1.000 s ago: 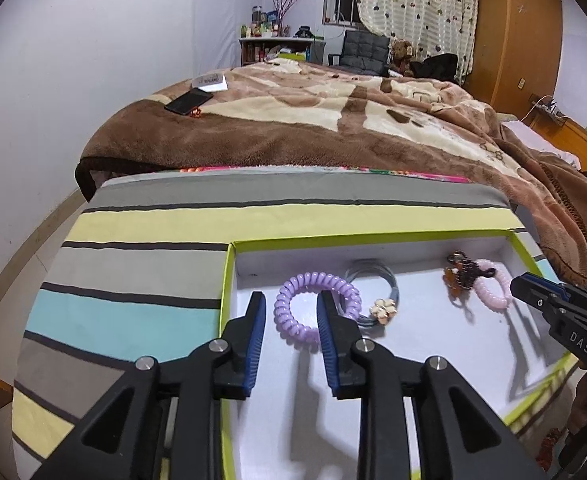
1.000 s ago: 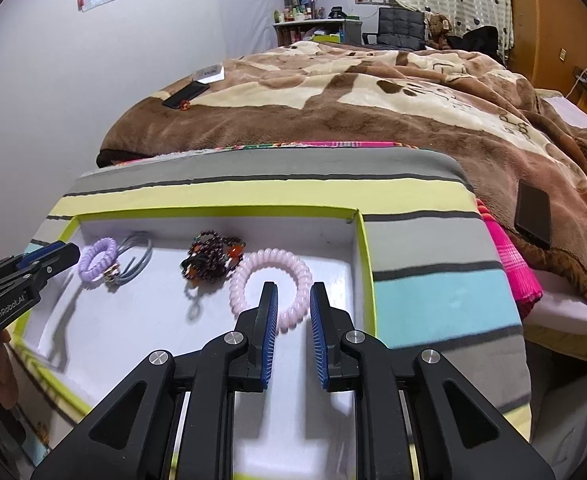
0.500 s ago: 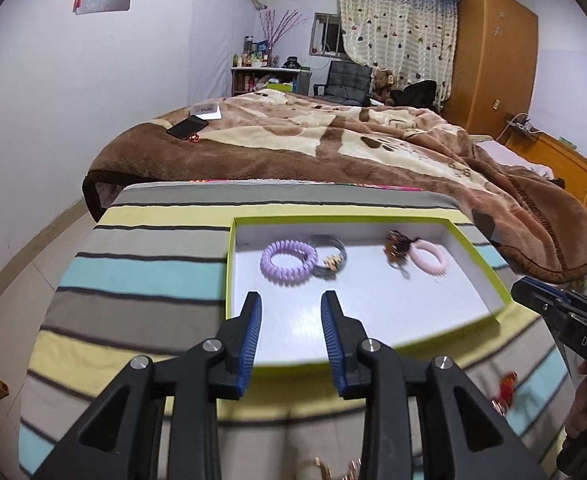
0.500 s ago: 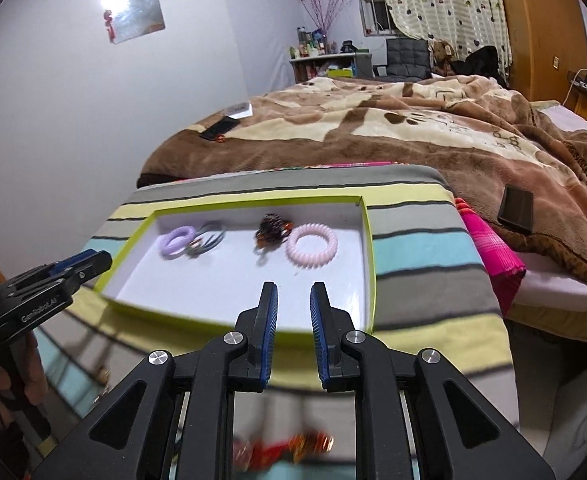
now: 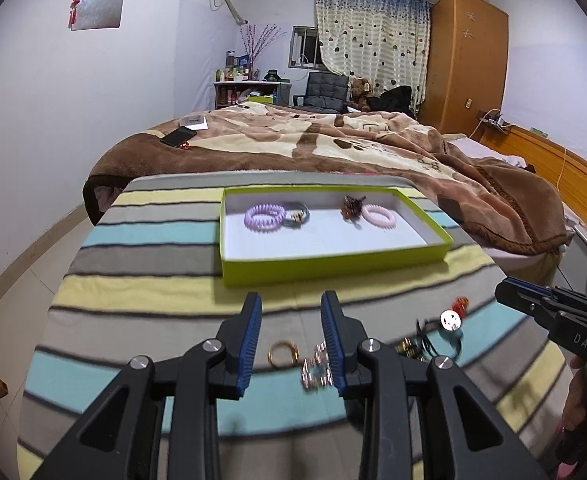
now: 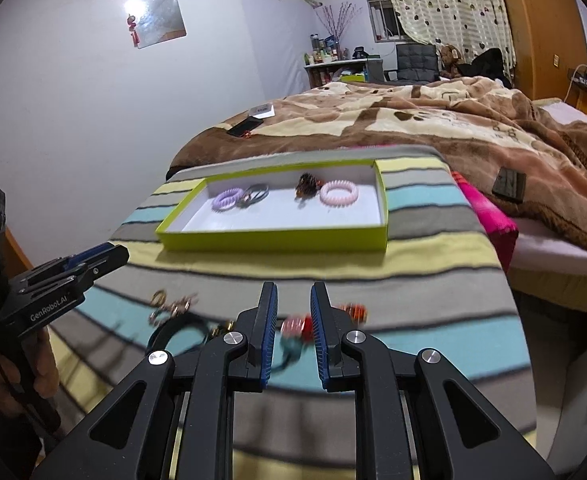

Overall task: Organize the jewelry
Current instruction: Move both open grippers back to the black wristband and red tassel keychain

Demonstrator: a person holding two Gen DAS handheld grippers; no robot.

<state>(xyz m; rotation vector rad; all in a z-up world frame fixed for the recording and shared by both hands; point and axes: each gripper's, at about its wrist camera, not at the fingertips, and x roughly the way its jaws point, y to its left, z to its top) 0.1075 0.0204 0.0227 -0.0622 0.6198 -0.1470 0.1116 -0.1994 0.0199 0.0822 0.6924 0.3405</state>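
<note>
White lettering reading "DAS" marks the black body of the right gripper [image 5: 505, 294] at the right edge of the left wrist view. In the right wrist view, "GenRobot.AI" is printed in white along the side of the left gripper [image 6: 111, 254] at the left of the frame. No other writing in either view is legible.

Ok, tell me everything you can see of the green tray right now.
The green tray is a shallow rectangular box, cardboard by the look, with lime-green walls and a white floor. It sits flat on the striped blanket, open-topped, beyond both grippers; neither touches it. Along its far side lie a purple coil hair tie against a grey band, and a dark beaded piece beside a pink coil hair tie.
</note>
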